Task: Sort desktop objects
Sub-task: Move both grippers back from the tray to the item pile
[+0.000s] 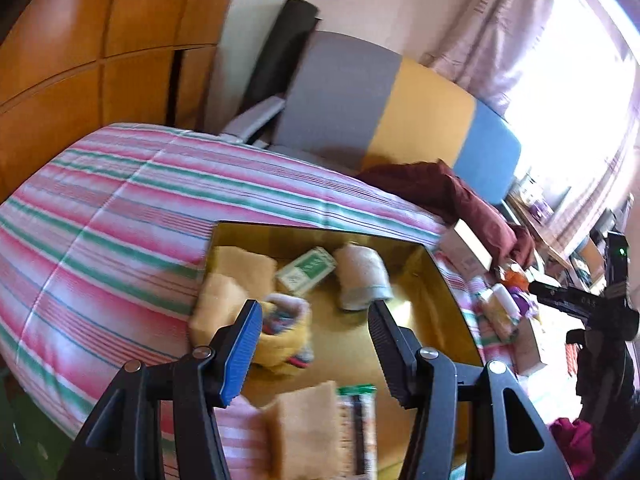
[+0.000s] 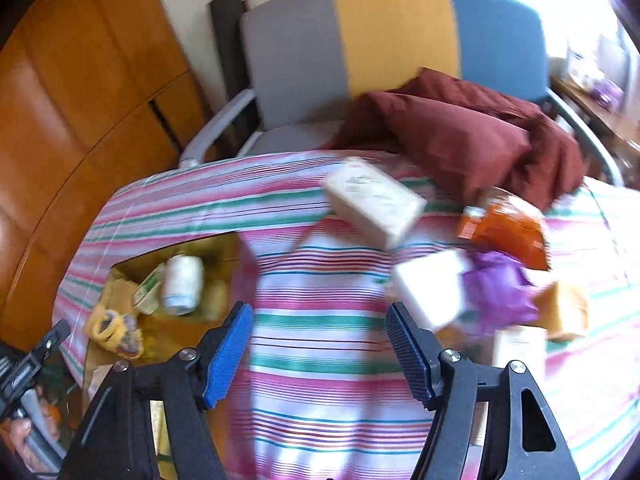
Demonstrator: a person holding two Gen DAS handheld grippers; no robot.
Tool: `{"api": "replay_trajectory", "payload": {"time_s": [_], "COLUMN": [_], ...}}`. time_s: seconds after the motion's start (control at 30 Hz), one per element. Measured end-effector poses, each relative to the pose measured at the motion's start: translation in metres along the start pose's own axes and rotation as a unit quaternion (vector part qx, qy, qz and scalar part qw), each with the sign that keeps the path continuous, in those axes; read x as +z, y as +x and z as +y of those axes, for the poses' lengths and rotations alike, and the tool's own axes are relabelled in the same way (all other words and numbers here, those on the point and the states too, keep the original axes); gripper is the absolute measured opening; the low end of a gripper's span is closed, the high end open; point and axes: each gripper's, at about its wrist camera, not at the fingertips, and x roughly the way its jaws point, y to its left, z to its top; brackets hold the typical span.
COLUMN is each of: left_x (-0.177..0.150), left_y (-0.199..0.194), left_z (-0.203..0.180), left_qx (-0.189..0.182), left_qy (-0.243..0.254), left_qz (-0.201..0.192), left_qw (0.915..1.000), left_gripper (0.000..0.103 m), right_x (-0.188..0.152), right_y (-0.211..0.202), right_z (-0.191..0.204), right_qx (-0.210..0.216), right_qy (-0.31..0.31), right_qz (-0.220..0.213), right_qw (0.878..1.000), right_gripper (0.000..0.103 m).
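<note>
My left gripper [image 1: 316,312] is open and empty above a gold box [image 1: 436,280] on the striped cloth. In the box lie a green-white carton [image 1: 306,270], a white roll [image 1: 362,276], tan cloths [image 1: 236,280] and a yellow item [image 1: 286,334]. My right gripper [image 2: 320,316] is open and empty over the striped cloth [image 2: 320,360]. To its right lie a white block [image 2: 430,290], a purple wrapper [image 2: 496,294], an orange packet [image 2: 508,230], a tan cube [image 2: 564,310] and a cream box [image 2: 374,202]. The gold box [image 2: 224,248] is at its left.
A dark red pillow [image 2: 460,140] lies at the cloth's far edge against a grey, yellow and blue chair [image 2: 392,28]. Wooden cabinets [image 1: 80,60] stand on the left. The right gripper shows at the right of the left wrist view [image 1: 576,304]. Both views are blurred.
</note>
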Motion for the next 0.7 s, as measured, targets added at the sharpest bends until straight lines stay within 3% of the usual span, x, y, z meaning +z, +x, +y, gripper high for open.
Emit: {"api": "replay_trajectory", "payload": {"time_s": [0.23, 0.43, 0.7], "left_x": [-0.007, -0.015, -0.022], "left_y": [0.01, 0.022, 0.039], "left_z": [-0.043, -0.079, -0.129], "left_qx": [-0.022, -0.041, -0.074], "left_qy": [0.047, 0.085, 0.13], "left_qz": [0.024, 0.05, 0.075], "left_qw": [0.9984, 0.9943, 0.9859], "left_gripper": [0.056, 0.056, 0.056], "right_x": [-0.002, -0.013, -0.023], "right_y": [-0.024, -0.029, -0.014], "right_z": [-0.08, -0.145, -0.171], "right_qx": [-0.033, -0.049, -0.06], "right_qy": [0.087, 0.172, 0.202], "right_qz": [-0.021, -0.022, 0.023], "right_qw": [0.995, 0.984, 0.977], "right_gripper": [0.07, 0.07, 0.07]}}
